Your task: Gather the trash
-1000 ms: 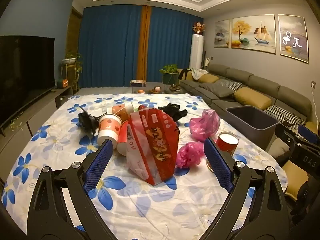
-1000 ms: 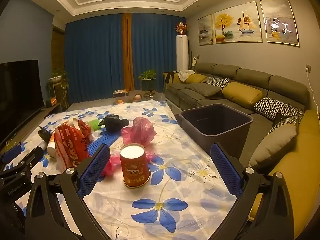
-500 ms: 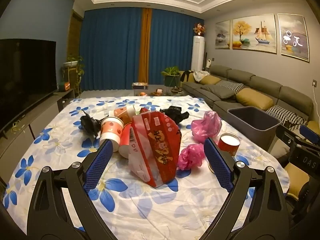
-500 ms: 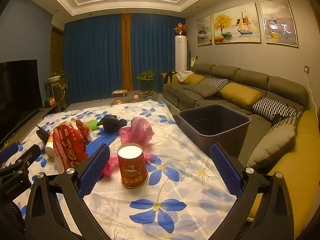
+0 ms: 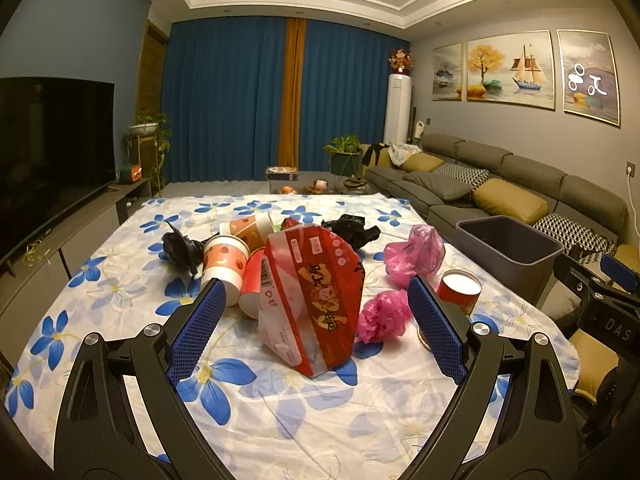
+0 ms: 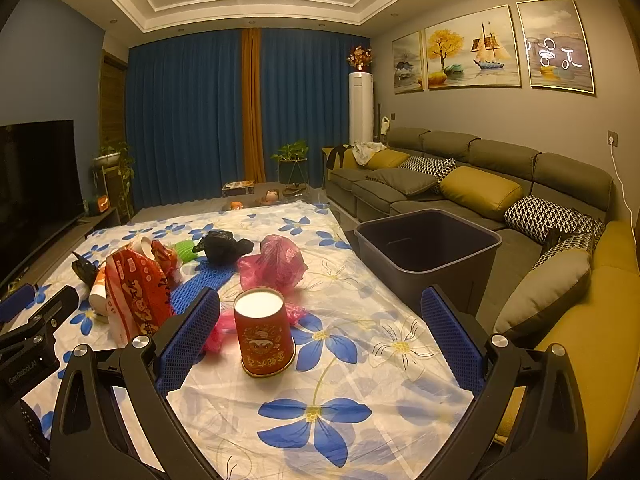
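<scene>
A red snack bag [image 5: 314, 298] stands upright on the flowered tablecloth [image 5: 248, 420], straight ahead of my open left gripper [image 5: 316, 326]. Behind it lie paper cups [image 5: 224, 264], black bags [image 5: 352, 232] and two pink bags [image 5: 414, 254]. A red cup [image 6: 264, 330] stands upside down just ahead of my right gripper [image 6: 320, 338], which is open and empty; the same red cup [image 5: 458, 292] shows in the left wrist view. The snack bag [image 6: 134, 298] and a blue foam net [image 6: 204, 280] lie left of it. A dark bin [image 6: 426, 250] stands off the table's right side.
A grey sofa [image 6: 480, 184] with yellow and patterned cushions runs along the right wall. A television [image 5: 48, 148] on a low cabinet lines the left. Blue curtains [image 5: 240, 100], potted plants and small items on the floor are at the far end.
Both grippers have risen and tilted slightly, so the table sits a little lower in view. Both stay open. Nothing on the table has moved.
</scene>
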`<action>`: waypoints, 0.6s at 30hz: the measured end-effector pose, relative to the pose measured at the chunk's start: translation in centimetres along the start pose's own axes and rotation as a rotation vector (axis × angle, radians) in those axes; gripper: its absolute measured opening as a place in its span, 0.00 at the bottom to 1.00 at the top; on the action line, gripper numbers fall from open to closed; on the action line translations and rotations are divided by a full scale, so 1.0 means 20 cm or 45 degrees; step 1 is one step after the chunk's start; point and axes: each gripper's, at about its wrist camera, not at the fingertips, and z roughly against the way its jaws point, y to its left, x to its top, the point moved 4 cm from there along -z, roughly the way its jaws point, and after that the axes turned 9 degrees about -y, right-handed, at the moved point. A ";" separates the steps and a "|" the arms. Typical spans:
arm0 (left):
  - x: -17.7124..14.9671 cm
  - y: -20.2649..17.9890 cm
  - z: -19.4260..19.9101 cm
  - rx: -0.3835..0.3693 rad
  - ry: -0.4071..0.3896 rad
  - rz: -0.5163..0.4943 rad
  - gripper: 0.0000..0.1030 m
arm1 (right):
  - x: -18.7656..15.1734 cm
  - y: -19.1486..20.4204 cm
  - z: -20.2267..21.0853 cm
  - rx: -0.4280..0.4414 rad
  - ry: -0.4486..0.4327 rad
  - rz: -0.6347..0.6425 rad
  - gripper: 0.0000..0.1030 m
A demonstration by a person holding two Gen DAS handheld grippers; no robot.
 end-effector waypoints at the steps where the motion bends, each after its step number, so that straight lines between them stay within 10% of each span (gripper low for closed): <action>1: 0.00 0.00 0.00 0.001 -0.001 0.000 0.88 | 0.00 0.00 0.00 0.000 0.001 0.000 0.95; 18: 0.00 0.00 -0.01 -0.009 0.006 -0.015 0.88 | 0.00 -0.02 0.00 -0.007 -0.007 -0.005 0.95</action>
